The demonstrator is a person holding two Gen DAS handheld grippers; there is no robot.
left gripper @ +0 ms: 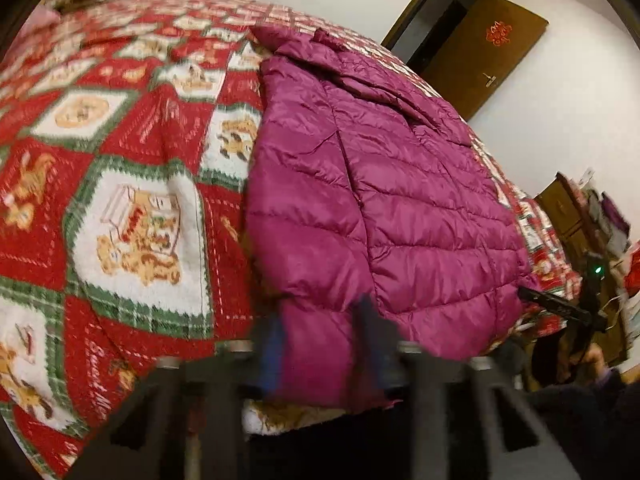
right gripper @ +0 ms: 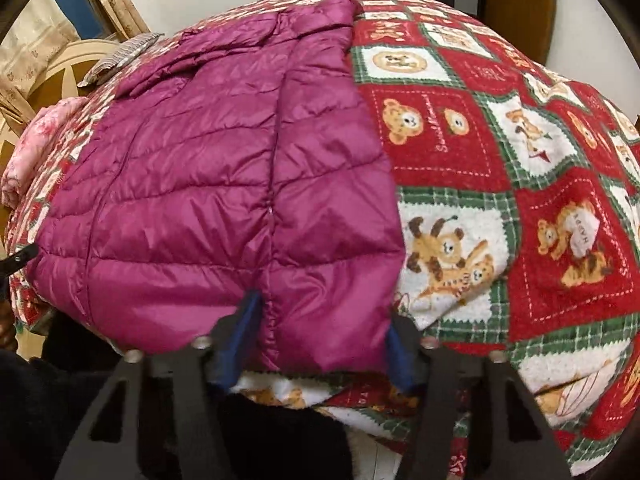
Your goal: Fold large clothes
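A magenta quilted down jacket [left gripper: 384, 184] lies flat on the bed, hem toward me. In the left wrist view my left gripper [left gripper: 320, 344] is at the hem's left corner, with the hem fabric between its blue-padded fingers [left gripper: 372, 340], jaws partly apart. In the right wrist view the jacket [right gripper: 224, 176] fills the left half. My right gripper [right gripper: 324, 344] is at the hem's right corner, open wide, with hem fabric lying between its fingers [right gripper: 244, 320]. The right gripper also shows at the far right of the left wrist view [left gripper: 560, 308].
A red, green and white bear-print blanket [left gripper: 120, 184] covers the bed [right gripper: 520, 184]. Pillows [right gripper: 36, 148] lie at the head end. A brown door [left gripper: 480, 52] stands open in the white wall. A wooden cabinet [left gripper: 576, 216] with clutter stands right of the bed.
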